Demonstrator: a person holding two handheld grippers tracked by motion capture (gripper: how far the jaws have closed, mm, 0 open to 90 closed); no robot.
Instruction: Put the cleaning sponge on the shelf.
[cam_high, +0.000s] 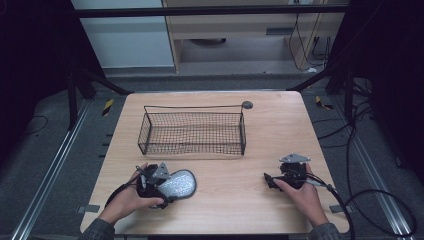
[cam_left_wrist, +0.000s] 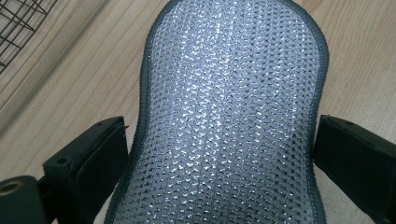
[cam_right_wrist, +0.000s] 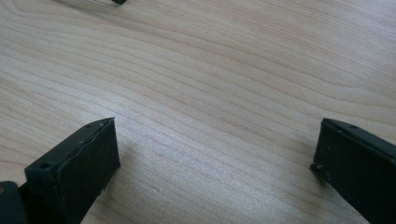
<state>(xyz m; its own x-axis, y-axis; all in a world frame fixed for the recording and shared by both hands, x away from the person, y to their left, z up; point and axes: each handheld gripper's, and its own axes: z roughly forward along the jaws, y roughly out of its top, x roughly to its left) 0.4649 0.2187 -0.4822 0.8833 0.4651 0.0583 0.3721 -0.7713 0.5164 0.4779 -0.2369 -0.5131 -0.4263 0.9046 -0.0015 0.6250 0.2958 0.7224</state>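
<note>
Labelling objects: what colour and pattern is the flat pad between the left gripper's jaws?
Silver glittery mesh-textured pad with dark grey trim; clearest in left gripper view.

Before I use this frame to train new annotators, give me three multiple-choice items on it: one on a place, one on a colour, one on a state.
1. Where does the wire basket stand?
A. at the table's far middle
B. at the near right corner
C. on the floor

2. What colour is the glittery insole?
A. red
B. silver with a dark grey edge
C. yellow

3. How does the right gripper stand?
A. shut on the insole
B. shut on the basket's rim
C. open, nothing between its jaws

Key: 1 A, since the high view shows the basket on the table beyond both hands. 2 B, since the left gripper view shows silver sparkle inside a dark border. 3 C, since the right gripper view shows bare wood between widely parted jaws; the insole lies between the jaws of the left gripper.
</note>
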